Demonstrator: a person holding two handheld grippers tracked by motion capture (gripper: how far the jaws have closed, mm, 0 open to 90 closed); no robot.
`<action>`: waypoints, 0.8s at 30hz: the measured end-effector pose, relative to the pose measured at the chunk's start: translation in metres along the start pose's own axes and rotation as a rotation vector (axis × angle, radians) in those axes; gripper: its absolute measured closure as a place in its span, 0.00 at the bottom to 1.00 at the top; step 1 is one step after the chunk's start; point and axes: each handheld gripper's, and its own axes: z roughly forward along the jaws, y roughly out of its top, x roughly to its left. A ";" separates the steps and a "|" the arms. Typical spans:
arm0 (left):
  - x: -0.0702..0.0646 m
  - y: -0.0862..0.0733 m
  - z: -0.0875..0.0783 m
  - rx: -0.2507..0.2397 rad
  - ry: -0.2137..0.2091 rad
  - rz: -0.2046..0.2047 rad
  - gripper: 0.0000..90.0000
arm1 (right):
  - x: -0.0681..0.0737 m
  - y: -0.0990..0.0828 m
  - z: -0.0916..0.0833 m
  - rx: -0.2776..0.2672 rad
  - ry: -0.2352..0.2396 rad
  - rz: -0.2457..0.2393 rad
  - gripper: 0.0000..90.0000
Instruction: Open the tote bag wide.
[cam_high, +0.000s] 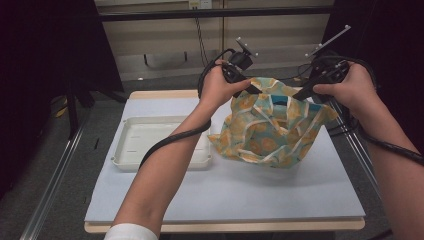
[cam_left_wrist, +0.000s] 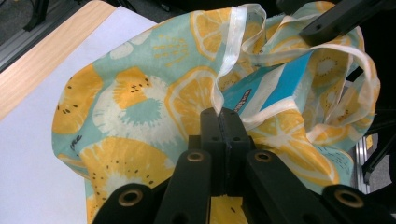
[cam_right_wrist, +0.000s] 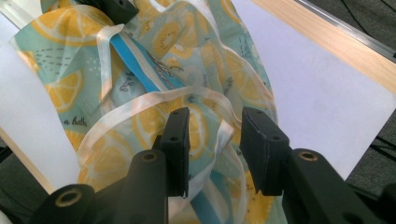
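Observation:
A thin fabric bag (cam_high: 270, 131) printed with orange and lemon slices on pale teal stands slumped on the white table top (cam_high: 250, 192). A blue box (cam_left_wrist: 282, 86) shows through its mouth. My left gripper (cam_left_wrist: 223, 114) is shut on the bag's white-trimmed rim (cam_left_wrist: 224, 70) and holds that side up. My right gripper (cam_right_wrist: 217, 114) stands open at the opposite side, and a white handle strap (cam_right_wrist: 140, 105) runs across in front of its jaws, untouched by the pads. In the high view the left gripper (cam_high: 257, 91) and the right gripper (cam_high: 298, 94) meet the bag's top from either side.
A shallow white tray (cam_high: 127, 121) lies to the left of the bag, under my left forearm. The table's wooden edge (cam_left_wrist: 42, 70) runs along the far side, with a metal rail (cam_high: 360, 150) to the right. Black cables trail from both grippers.

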 end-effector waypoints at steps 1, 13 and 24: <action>0.000 0.000 0.000 -0.003 0.001 -0.004 1.00 | 0.000 0.000 -0.002 -0.003 -0.008 -0.003 0.67; -0.002 0.000 0.001 -0.002 0.014 -0.002 1.00 | 0.007 0.005 -0.020 -0.014 0.026 -0.016 0.56; -0.002 0.000 0.001 -0.007 0.018 -0.010 1.00 | 0.022 0.005 -0.014 0.017 0.074 -0.063 0.50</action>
